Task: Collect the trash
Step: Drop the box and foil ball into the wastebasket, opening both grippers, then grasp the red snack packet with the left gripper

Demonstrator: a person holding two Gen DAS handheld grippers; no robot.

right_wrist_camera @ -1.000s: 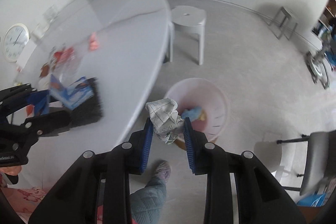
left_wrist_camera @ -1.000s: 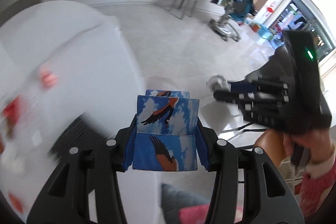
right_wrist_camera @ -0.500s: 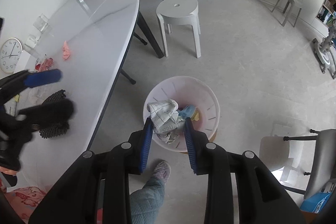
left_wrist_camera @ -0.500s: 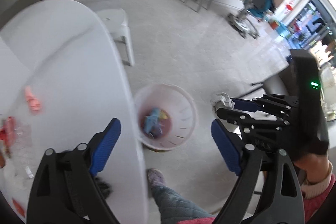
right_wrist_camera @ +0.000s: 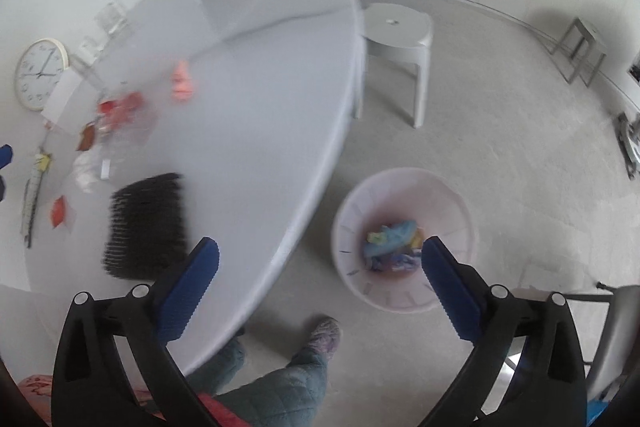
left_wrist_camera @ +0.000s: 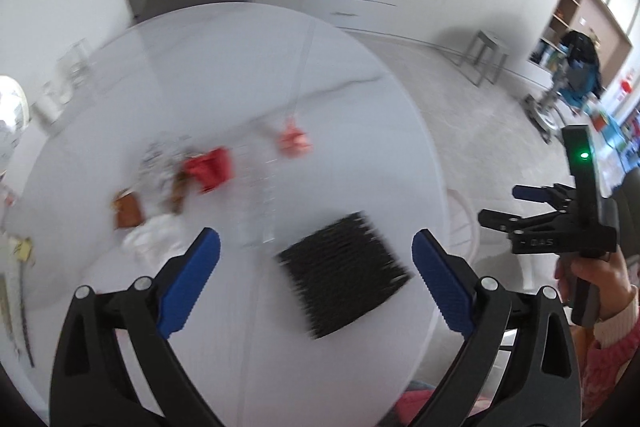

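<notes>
My left gripper [left_wrist_camera: 316, 279] is open and empty above the white oval table [left_wrist_camera: 240, 75]. Red wrappers [left_wrist_camera: 208, 169], a pink crumpled piece [left_wrist_camera: 294, 141] and clear plastic scraps [left_wrist_camera: 160, 159] lie on the table ahead of it. My right gripper [right_wrist_camera: 320, 283] is open and empty, over the floor between the table edge and the pale pink trash bin [right_wrist_camera: 404, 239]. The bin holds blue and yellow trash [right_wrist_camera: 394, 237]. The right gripper also shows in the left wrist view [left_wrist_camera: 520, 205], off the table's right side.
A black ridged mat [left_wrist_camera: 344, 275] lies on the table near the front edge. A white stool [right_wrist_camera: 400, 31] stands beyond the bin. A wall clock [right_wrist_camera: 40, 75] lies at the table's far left. My slippered foot [right_wrist_camera: 324, 335] is below the bin. A chair [right_wrist_camera: 616, 331] stands at right.
The left gripper opened, let go of the blue bird-print packet, then swung back over the table. The right gripper opened and dropped the crumpled checked paper into the bin.
</notes>
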